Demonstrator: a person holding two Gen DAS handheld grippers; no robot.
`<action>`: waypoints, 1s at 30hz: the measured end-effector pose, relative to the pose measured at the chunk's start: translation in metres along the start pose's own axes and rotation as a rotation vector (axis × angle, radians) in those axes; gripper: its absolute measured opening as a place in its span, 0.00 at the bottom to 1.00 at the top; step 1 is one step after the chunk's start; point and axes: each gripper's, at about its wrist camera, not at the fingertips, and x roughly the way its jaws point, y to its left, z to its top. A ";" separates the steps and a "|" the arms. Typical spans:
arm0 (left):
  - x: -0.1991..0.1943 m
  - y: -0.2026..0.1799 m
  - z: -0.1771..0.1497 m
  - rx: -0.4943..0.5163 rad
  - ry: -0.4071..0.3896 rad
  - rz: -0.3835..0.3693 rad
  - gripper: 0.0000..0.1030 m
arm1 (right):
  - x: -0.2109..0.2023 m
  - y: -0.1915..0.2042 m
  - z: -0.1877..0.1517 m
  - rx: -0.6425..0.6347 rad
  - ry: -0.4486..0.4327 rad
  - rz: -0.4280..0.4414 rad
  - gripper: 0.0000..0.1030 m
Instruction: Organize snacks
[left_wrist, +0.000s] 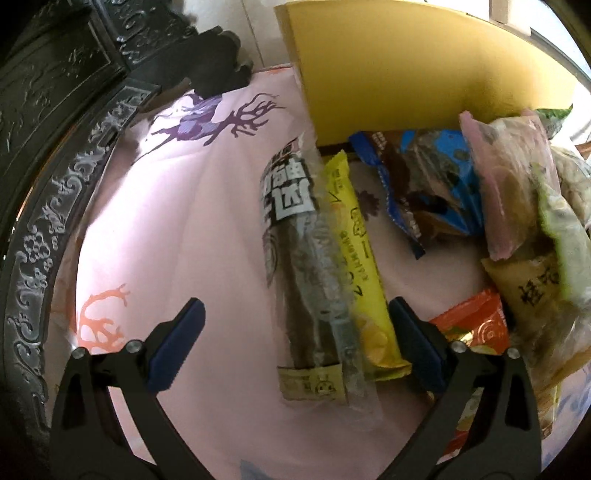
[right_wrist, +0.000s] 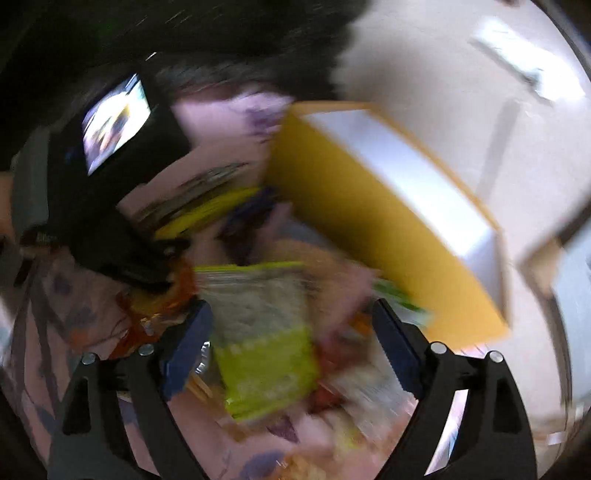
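A: Left wrist view. Left tongs (left_wrist: 295, 339) stand wide apart, nothing gripped. Two long snacks lie between the blue pads without touching them, as far as I can tell.

B: Orientation of the two?

A: Clear-wrapped dark stick (left_wrist: 303, 258) and yellow bar (left_wrist: 364, 266) lie side by side, touching along their length. Long axes run from the upper centre of the frame down to the lower centre, leaning slightly rightward at the bottom. Both rest on the pink deer-print cloth (left_wrist: 166, 221).

B: Other snacks?

A: Heap at the right edge: blue packet (left_wrist: 424, 184), pale pink packet (left_wrist: 506, 184), orange packet (left_wrist: 476, 325) just beside the right pad. Yellow box (left_wrist: 406, 62) stands at upper centre, behind the heap. Dark carved furniture (left_wrist: 44, 129) fills the left edge.

B: Right wrist view?

A: Heavily blurred. Right tongs (right_wrist: 291, 350) are spread wide, holding nothing. A green-and-grey packet (right_wrist: 266, 332) sits between the pads in the lower centre, long axis roughly top to bottom; contact cannot be judged. Yellow box (right_wrist: 369, 206) runs diagonally from centre to right. The left tool's black body with its small screen (right_wrist: 114, 122) shows at upper left.
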 end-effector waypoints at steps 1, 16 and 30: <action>-0.001 -0.002 0.000 0.014 -0.006 -0.012 0.87 | 0.008 0.001 0.001 -0.008 0.014 0.000 0.86; -0.045 0.002 -0.020 0.027 0.002 -0.160 0.46 | -0.049 -0.038 -0.045 0.605 0.058 0.125 0.16; -0.100 0.013 -0.048 -0.011 -0.031 -0.166 0.28 | -0.083 -0.028 -0.105 0.781 0.109 -0.026 0.80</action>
